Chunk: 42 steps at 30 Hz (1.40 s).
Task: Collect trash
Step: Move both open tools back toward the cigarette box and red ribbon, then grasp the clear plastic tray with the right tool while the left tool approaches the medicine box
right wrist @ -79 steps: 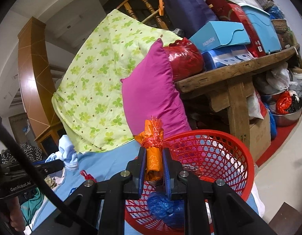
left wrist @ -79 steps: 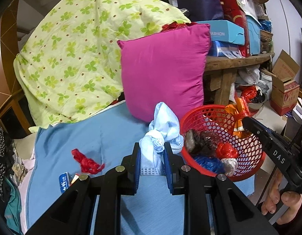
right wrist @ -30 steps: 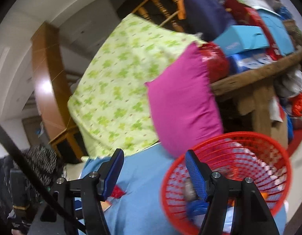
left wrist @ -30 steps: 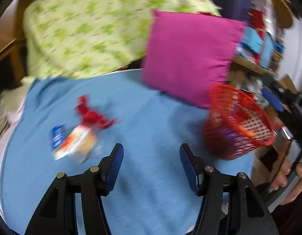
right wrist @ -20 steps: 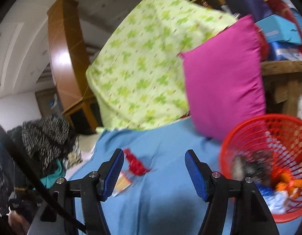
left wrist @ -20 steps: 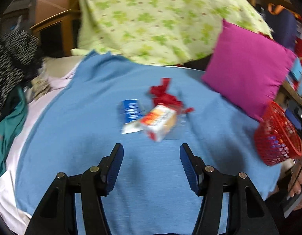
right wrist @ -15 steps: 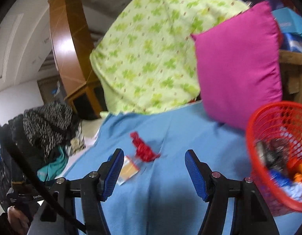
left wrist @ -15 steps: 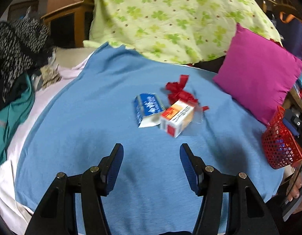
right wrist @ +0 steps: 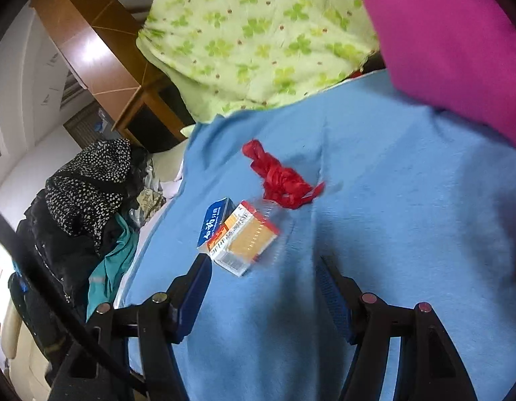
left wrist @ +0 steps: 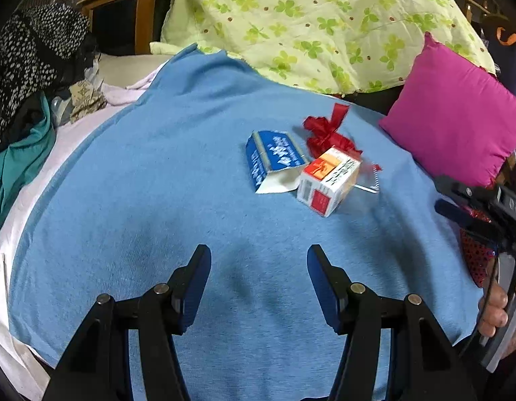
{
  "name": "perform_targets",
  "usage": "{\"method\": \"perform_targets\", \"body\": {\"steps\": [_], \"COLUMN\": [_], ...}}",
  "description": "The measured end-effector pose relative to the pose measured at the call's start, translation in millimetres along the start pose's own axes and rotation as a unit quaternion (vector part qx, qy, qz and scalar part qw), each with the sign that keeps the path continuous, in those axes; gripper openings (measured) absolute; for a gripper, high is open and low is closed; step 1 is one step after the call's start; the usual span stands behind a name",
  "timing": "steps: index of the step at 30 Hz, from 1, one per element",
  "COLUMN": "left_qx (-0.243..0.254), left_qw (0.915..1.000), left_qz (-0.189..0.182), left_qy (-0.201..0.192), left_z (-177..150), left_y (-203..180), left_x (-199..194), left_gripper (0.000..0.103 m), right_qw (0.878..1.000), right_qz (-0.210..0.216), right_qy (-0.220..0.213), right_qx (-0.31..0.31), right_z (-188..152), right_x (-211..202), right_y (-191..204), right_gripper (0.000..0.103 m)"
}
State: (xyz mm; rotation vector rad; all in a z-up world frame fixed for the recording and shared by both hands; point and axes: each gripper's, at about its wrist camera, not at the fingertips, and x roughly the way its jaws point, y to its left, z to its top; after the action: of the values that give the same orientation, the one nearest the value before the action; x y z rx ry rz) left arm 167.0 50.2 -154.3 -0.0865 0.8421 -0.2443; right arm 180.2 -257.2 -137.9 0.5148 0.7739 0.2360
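Both my tongs are spread and empty. My left gripper (left wrist: 259, 275) hangs over bare blue blanket (left wrist: 157, 207); ahead of it and a little to the right lie the blue carton (left wrist: 273, 158), the orange-and-white box (left wrist: 328, 180) touching it, and the red crumpled wrapper (left wrist: 324, 133) just behind them. My right gripper (right wrist: 263, 280) is nearer: the box sits just ahead of its left finger (right wrist: 197, 284). I judge the next pick goes best one piece per tong: the carton for the left, the box for the right, jaws across the short sides, so neither drags the other. A clear film scrap (left wrist: 368, 180) lies against the box and could snag. The pink cushion (left wrist: 458, 127) to the right crowds the approach; the red basket (left wrist: 475, 260) is partly hidden behind my right tong.
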Motion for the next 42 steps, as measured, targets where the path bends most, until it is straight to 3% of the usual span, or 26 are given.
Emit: {"method": "perform_targets", "body": {"steps": [8, 13, 18, 23, 27, 30, 35, 39, 42], "left_qx": [-0.015, -0.010, -0.011, -0.014, -0.012, -0.002, -0.006, -0.005, -0.006], "left_qw": [0.9998, 0.9999, 0.9998, 0.9998, 0.9997, 0.9998, 0.9998, 0.9997, 0.9997], "left_qz": [0.007, 0.006, 0.006, 0.001, -0.004, -0.002, 0.004, 0.005, 0.003], "left_qy": [0.009, 0.012, 0.013, 0.016, 0.021, 0.020, 0.019, 0.021, 0.024], "left_z": [-1, -2, -2, -3, -3, -4, -2, -1, 0], "left_y": [16, 15, 16, 13, 7, 4, 8, 8, 6], "left_x": [7, 8, 10, 15, 19, 17, 13, 15, 17], "left_gripper": [0.061, 0.061, 0.061, 0.061, 0.061, 0.061, 0.061, 0.061, 0.061], "right_qw": [1.000, 0.997, 0.994, 0.993, 0.997, 0.998, 0.996, 0.994, 0.995], "right_qz": [-0.010, -0.039, -0.077, -0.105, -0.064, -0.034, -0.037, -0.066, -0.056], "right_qy": [0.023, 0.041, 0.060, 0.055, 0.039, 0.046, 0.062, 0.078, 0.077], "right_qx": [-0.018, -0.051, -0.045, -0.022, 0.009, 0.002, -0.045, -0.047, -0.037], "right_z": [5, 8, 8, 15, 22, 19, 9, 6, 10], "right_x": [52, 80, 93, 76, 62, 68, 90, 104, 102], "right_y": [28, 42, 30, 3, -9, 6, 40, 35, 27], "right_gripper": [0.069, 0.069, 0.069, 0.069, 0.069, 0.069, 0.069, 0.067, 0.056]}}
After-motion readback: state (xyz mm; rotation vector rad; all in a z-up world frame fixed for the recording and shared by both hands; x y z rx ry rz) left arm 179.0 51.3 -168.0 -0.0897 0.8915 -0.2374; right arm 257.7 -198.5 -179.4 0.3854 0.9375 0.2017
